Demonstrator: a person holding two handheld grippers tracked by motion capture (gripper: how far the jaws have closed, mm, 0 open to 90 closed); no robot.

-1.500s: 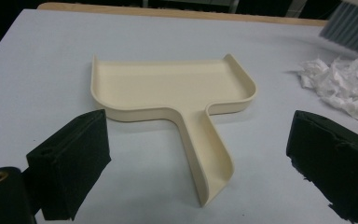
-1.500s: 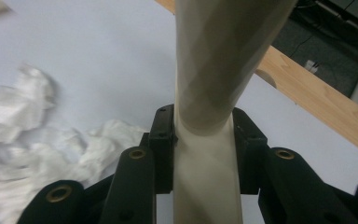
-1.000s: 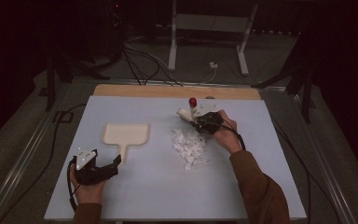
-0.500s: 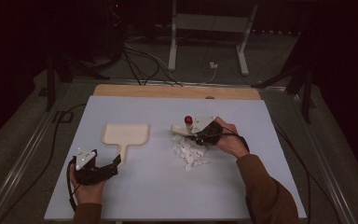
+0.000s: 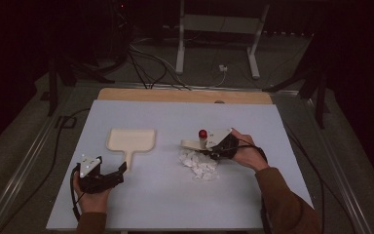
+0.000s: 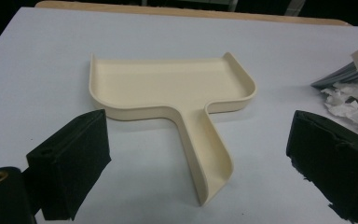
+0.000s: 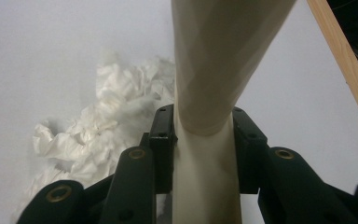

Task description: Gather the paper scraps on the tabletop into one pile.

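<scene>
- My right claw (image 5: pixel 213 147) pinches the handle of a cream plastic brush (image 7: pixel 223 70), jaws pressed on both sides of the smooth, tapering handle; seen close in the right gripper view.
- In the high view the brush lies low at the table's (image 5: pixel 175 204) centre-right, its pale flat body pointing left, just above the paper pile; a small red round thing (image 5: pixel 202 133) sits on top of it, can't tell what it is.
- Crumpled white paper scraps (image 5: pixel 199 165), thin and wrinkled, in a loose heap just beside the brush, touching or nearly touching its edge; can't tell which.
- My left claw (image 5: pixel 112 176) is spread wide, holding nothing, black foam-like pads (image 6: pixel 74 158) rough-edged and blocky.
- Cream dustpan (image 6: pixel 172 88) lies flat between and beyond those pads: smooth matte plastic, wide shallow tray with raised rounded rim, narrow channel-shaped handle pointing toward my left claw, near it but apart.
- Table is a matte pale blue-grey sheet, with a wooden strip (image 5: pixel 185 95) along the far edge.
</scene>
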